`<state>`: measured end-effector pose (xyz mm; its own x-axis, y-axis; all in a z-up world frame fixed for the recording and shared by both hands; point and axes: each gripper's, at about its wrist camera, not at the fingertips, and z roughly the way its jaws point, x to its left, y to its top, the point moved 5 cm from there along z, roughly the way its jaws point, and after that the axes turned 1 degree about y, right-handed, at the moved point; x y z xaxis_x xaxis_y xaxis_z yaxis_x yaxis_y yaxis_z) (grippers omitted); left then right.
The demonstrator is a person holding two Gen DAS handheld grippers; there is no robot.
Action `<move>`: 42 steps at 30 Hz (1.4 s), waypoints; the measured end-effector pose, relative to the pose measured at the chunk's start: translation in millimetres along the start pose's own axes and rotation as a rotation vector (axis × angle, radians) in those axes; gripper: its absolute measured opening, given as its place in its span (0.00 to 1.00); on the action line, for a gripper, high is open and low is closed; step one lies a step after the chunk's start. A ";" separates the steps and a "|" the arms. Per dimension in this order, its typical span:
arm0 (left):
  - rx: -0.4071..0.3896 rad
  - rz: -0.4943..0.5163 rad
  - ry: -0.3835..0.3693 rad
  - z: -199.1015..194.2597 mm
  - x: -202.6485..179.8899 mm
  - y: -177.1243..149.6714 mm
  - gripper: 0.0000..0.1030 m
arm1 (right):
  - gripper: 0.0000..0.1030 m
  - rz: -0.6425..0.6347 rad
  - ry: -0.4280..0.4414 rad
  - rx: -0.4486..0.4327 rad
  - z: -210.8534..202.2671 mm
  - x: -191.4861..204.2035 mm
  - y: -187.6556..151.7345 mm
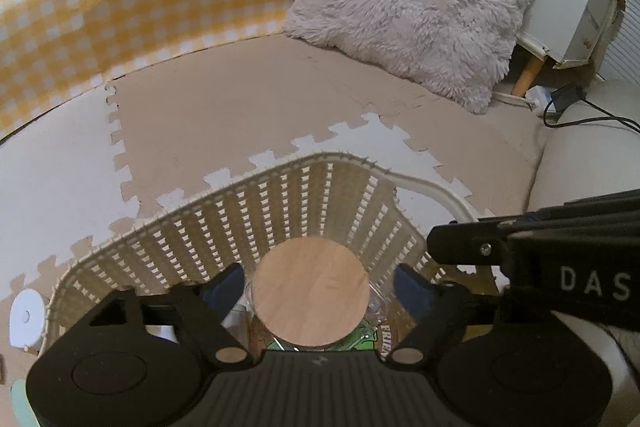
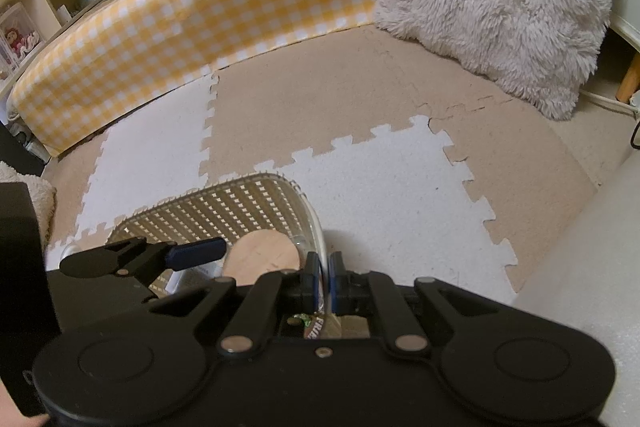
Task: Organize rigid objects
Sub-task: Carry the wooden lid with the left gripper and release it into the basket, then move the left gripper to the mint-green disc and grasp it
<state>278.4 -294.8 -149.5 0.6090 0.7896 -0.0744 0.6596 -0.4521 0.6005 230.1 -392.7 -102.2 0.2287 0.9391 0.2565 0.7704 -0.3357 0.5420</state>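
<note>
Left gripper [image 1: 318, 283]: jaws wide, clear of wooden-lidded jar [image 1: 311, 293] between them. Jar inside woven basket [image 1: 256, 211]. Basket on foam floor mat [image 1: 224, 115].

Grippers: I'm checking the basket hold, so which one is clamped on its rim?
The right gripper, jaws pinched on the basket rim; the left gripper stands open around the wooden lid.

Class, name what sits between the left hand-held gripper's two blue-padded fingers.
A round wooden jar lid, inside the woven basket, untouched by either finger; the left wrist view shows it.
</note>
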 end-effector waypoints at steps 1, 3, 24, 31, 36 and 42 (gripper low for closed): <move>-0.004 0.002 0.001 -2.1 0.1 -0.2 0.83 | 0.05 0.000 0.000 0.000 0.2 0.0 0.0; -0.002 0.001 -0.001 -4.7 0.3 -1.5 0.83 | 0.05 -0.001 -0.001 0.000 0.2 0.0 0.0; -0.076 -0.011 -0.050 -72.4 11.5 -28.4 0.90 | 0.05 -0.002 -0.001 -0.001 0.2 -0.1 0.0; -0.148 -0.055 -0.073 -111.3 24.3 -43.3 0.94 | 0.05 -0.018 -0.014 -0.005 0.4 1.7 -0.2; -0.196 -0.109 -0.052 -132.1 37.3 -53.8 0.95 | 0.05 -0.019 -0.016 -0.015 -3.3 1.9 -0.3; -0.261 -0.176 -0.006 -154.5 57.2 -68.0 0.99 | 0.05 -0.048 -0.035 -0.041 -10.2 5.6 -0.4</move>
<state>200.4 -154.8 -71.6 0.4987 0.8436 -0.1992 0.6201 -0.1867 0.7620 225.0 -388.0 -92.8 0.2131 0.9560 0.2016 0.7563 -0.2920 0.5854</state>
